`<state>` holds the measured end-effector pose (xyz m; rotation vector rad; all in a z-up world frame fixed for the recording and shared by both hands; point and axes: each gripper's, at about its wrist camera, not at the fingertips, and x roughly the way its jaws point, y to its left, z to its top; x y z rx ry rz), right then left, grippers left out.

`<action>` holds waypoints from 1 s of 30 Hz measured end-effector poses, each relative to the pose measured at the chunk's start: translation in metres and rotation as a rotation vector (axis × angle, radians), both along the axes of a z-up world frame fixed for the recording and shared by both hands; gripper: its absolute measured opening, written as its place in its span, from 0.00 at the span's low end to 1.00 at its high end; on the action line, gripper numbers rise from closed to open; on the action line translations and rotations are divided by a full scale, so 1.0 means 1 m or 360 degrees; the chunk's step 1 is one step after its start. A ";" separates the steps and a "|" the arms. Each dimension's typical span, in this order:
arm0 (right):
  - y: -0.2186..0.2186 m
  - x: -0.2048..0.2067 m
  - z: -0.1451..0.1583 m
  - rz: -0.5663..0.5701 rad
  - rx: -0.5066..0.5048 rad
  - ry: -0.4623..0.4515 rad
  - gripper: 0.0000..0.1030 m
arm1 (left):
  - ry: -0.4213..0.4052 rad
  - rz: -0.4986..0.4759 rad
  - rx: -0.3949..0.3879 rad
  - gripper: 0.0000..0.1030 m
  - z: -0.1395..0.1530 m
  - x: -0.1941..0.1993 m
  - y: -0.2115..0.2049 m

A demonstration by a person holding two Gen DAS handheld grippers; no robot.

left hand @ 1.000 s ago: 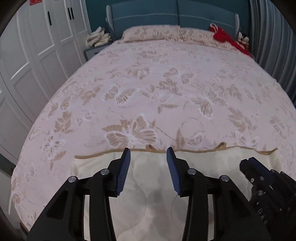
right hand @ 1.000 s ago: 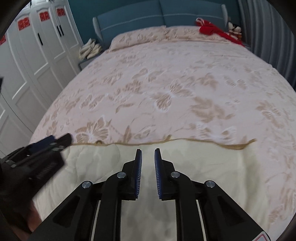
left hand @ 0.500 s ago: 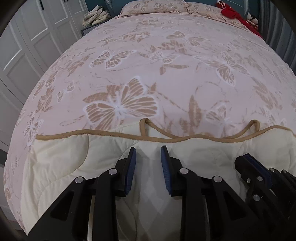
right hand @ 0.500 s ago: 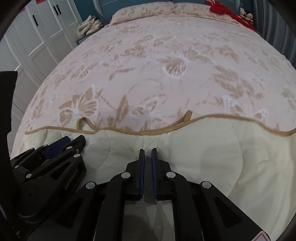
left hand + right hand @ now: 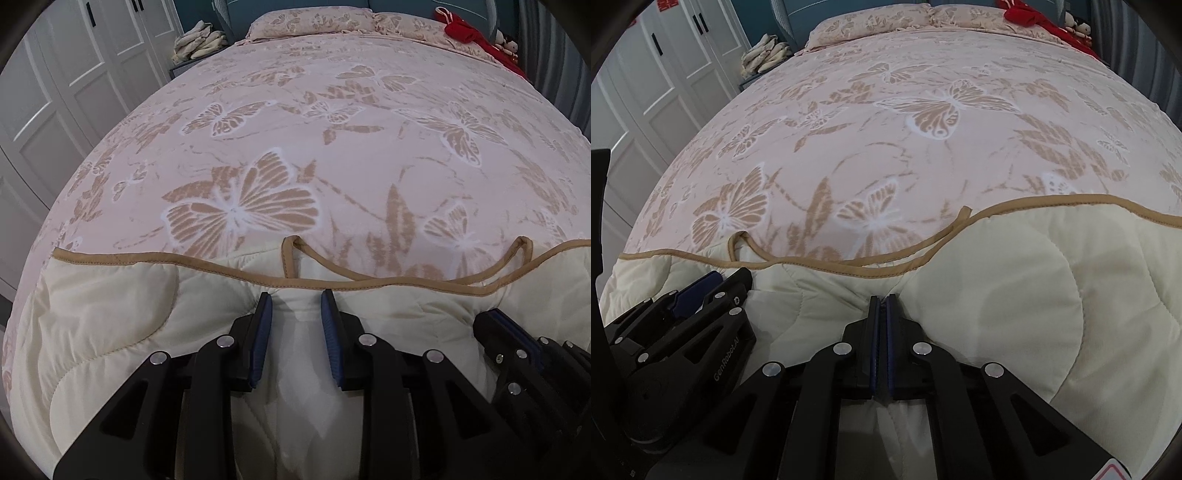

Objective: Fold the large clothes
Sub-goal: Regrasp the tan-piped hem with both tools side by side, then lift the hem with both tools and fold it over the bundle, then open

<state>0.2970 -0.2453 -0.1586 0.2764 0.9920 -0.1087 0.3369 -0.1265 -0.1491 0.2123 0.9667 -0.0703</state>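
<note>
Cream quilted garment (image 5: 110,325) on butterfly bedspread (image 5: 332,147), white wardrobe (image 5: 55,92) alongside.

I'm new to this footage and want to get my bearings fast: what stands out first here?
A cream quilted garment with tan trim lies across the near end of a bed whose pink cover bears large butterflies. The right gripper is pinched shut on the cream fabric, while the left gripper stands open over it. Something red lies at the pillows.
</note>
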 end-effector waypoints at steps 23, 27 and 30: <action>0.009 -0.083 0.089 -0.0042 -0.0139 -0.0244 0.26 | -0.0203 0.0123 -0.0255 0.83 0.101 -0.096 0.142; 0.040 -0.126 0.081 0.0074 0.0049 -0.0137 0.30 | -0.0051 0.0301 -0.0389 0.84 0.092 -0.134 0.210; 0.060 -0.148 0.071 0.0097 0.0090 -0.0078 0.30 | 0.0053 0.0418 -0.0539 0.84 0.074 -0.160 0.246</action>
